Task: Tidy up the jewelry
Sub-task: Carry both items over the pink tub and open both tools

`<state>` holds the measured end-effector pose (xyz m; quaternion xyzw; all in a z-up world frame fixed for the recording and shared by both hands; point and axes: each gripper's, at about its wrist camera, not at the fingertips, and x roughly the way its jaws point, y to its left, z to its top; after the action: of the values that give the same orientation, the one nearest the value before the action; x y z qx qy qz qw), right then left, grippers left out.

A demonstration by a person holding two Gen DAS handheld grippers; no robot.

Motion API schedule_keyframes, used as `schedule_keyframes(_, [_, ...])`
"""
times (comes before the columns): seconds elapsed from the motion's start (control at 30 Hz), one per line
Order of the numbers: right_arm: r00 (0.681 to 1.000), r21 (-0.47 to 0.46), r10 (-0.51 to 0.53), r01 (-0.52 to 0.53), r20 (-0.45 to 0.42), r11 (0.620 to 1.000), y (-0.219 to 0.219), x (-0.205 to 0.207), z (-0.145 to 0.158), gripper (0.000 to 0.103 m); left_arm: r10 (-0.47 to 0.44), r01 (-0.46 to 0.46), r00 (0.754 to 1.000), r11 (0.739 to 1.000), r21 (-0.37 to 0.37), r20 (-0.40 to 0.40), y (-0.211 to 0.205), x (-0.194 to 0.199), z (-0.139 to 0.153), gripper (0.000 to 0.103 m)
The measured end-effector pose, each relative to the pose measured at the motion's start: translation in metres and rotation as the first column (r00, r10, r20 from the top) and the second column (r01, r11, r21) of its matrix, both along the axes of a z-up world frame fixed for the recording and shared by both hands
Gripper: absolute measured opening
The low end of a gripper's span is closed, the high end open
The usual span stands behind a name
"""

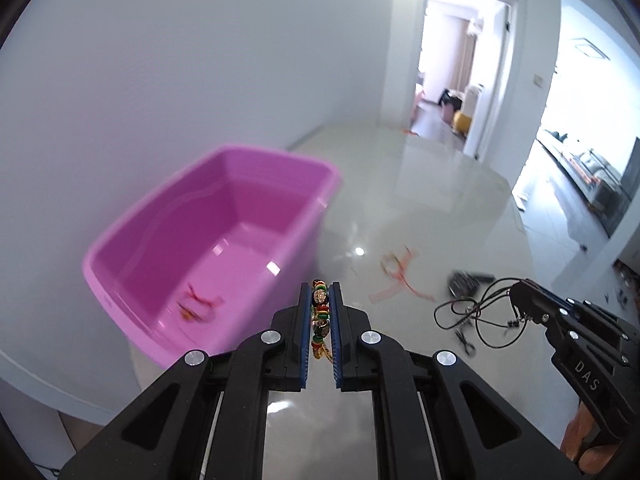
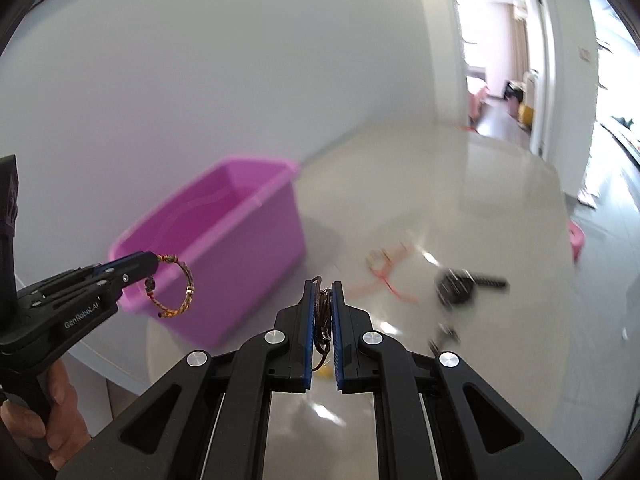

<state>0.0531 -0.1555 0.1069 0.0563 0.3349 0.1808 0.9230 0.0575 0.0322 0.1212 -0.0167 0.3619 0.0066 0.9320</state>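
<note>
My left gripper (image 1: 321, 292) is shut on a multicoloured beaded bracelet (image 1: 320, 312), held just right of the pink tub (image 1: 180, 224). In the right wrist view the left gripper (image 2: 154, 262) shows that bracelet (image 2: 176, 292) hanging as a loop in front of the tub's (image 2: 256, 232) near wall. My right gripper (image 2: 322, 292) is shut on a dark brown cord necklace (image 2: 322, 312); in the left wrist view the right gripper (image 1: 516, 292) holds black cord (image 1: 472, 312) trailing off. A red and gold piece (image 1: 198, 304) lies inside the tub.
A red string piece (image 1: 400, 272) and a black item (image 1: 464, 282) lie on the glossy round table (image 1: 400, 200). Small clips (image 2: 444, 336) lie near them. A white wall stands behind the tub. A doorway (image 1: 460, 60) opens at the back right.
</note>
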Motion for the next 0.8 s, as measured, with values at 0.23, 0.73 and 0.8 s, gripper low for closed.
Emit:
schedule_keyframes(0.23, [0.995, 0.022, 0.079, -0.08, 0.066, 0.997, 0.084, 0.059, 0.042, 0.008, 0.032, -0.034, 0.998, 0.999, 0.039, 0.048, 0.076, 0.055, 0.022, 0.009])
schedule_keyframes(0.73, [0.954, -0.058, 0.232, -0.247, -0.187, 0.967, 0.218, 0.172, -0.016, 0.008, 0.14, -0.136, 0.958, 0.99, 0.035, -0.249, 0.169, 0.141, -0.072, 0.01])
schedule_keyframes(0.8, [0.945, -0.065, 0.242, -0.262, -0.219, 0.963, 0.223, 0.179, -0.024, 0.008, 0.159, -0.153, 0.946, 0.987, 0.046, -0.281, 0.173, 0.145, -0.08, 0.01])
